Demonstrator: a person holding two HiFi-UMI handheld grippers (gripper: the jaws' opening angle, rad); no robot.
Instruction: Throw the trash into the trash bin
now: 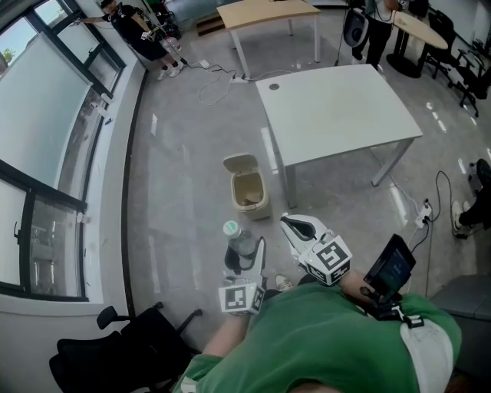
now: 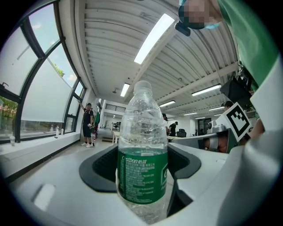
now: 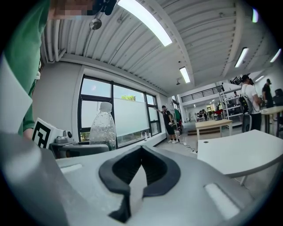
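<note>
A clear plastic bottle [image 1: 238,240] with a green label stands upright between the jaws of my left gripper [image 1: 244,252], low in the head view. In the left gripper view the bottle [image 2: 142,132] fills the middle, and the left gripper [image 2: 141,178] is shut on its labelled body. The beige trash bin [image 1: 248,189], lid tipped open, stands on the floor just beyond the bottle, beside a table leg. My right gripper [image 1: 286,222] is to the right of the bottle; its tips meet and hold nothing. The right gripper view shows that gripper [image 3: 140,151] shut and the bottle [image 3: 103,126] off to its left.
A white table [image 1: 337,107] stands right of the bin, a wooden table [image 1: 265,14] farther back. Windows line the left wall. A black office chair [image 1: 130,345] is at the lower left. Cables [image 1: 215,80] lie on the floor, and people stand at the back.
</note>
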